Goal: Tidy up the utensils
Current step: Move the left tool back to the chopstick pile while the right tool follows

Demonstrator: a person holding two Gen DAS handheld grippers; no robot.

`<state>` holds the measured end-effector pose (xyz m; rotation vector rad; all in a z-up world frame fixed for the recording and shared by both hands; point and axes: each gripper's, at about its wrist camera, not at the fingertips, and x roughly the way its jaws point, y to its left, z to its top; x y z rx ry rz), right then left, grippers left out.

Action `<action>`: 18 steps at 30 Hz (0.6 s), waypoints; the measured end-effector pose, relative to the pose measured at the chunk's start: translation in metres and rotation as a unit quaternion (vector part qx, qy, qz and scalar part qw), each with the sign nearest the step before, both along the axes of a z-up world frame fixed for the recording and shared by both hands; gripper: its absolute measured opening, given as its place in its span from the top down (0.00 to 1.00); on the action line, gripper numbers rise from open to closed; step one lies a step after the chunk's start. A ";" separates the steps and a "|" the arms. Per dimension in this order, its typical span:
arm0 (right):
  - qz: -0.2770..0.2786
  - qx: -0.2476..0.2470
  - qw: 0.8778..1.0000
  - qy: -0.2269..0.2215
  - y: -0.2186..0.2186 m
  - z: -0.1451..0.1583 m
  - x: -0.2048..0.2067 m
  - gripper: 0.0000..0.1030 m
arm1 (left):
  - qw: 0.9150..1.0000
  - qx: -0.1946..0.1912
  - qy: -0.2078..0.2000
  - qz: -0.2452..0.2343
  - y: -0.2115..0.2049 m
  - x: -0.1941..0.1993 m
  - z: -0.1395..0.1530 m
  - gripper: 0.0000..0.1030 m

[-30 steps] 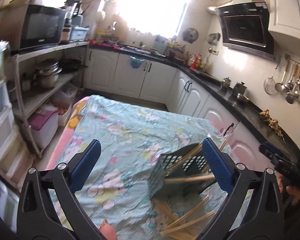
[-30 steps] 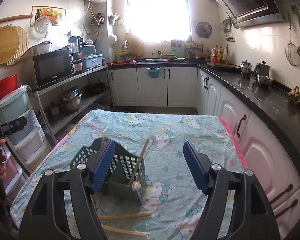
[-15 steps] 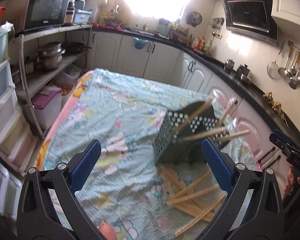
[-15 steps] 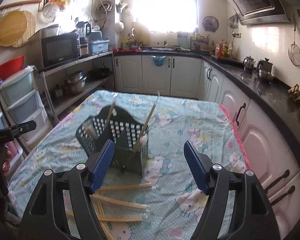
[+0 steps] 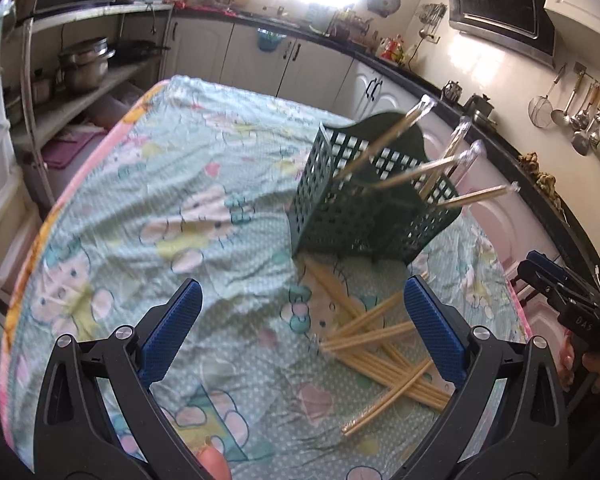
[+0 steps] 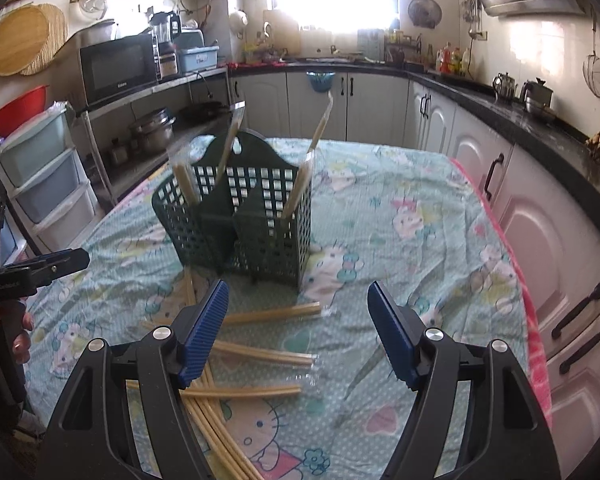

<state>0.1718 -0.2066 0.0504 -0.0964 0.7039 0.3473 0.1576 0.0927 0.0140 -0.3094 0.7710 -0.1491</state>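
Desk w/ a cartoon-print cloth fills most of both views, kitchen cabinets beyond it. On it stands the dark green perforated utensil holder, upright, divided into compartments, w/ a few wrapped chopsticks leaning out of it at angles. Just in front of the holder, on the cloth, lies a loose pile of chopsticks, crossing each other, several in thin clear sleeves; one pair lies nearest the holder's base.

Right gripper: jaws spread wide, nothing between them, hanging above the pile. Left gripper: jaws also spread, empty, over the cloth w/ the pile toward its right pad. A fingertip shows at the bottom edge of the left view.

Judgement: sorting is partly done, most sticks not yet in the holder; next step prob. a pinch on one pair.

Risks:
- Sticks overlap, so closing on one may drag or flick its neighbours, maybe off the desk edge nearby.
- Thin, round, slick sleeves: a pair could roll or slip out of the pads, or only one stick of a pair gets caught.
- Cloth is wrinkled; low jaws may pinch fabric and tug the holder.
- Holder looks light, leaning sticks top-heavy; a bump on insertion could tip it.
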 end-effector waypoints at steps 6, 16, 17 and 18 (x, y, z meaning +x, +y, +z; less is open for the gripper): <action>0.000 -0.007 1.000 0.020 -0.001 -0.021 -0.004 0.32 | 1.000 -0.013 0.020 0.001 -0.005 -0.002 -0.020 0.10; -0.003 -0.008 0.998 0.065 -0.003 -0.059 -0.008 0.32 | 0.998 -0.033 0.048 -0.008 -0.013 -0.002 -0.046 0.19; -0.004 -0.009 0.998 0.068 -0.003 -0.063 -0.007 0.32 | 0.998 -0.038 0.052 -0.010 -0.013 -0.002 -0.048 0.22; -0.005 -0.010 0.998 0.070 -0.003 -0.065 -0.007 0.32 | 0.997 -0.045 0.056 -0.012 -0.014 -0.002 -0.051 0.23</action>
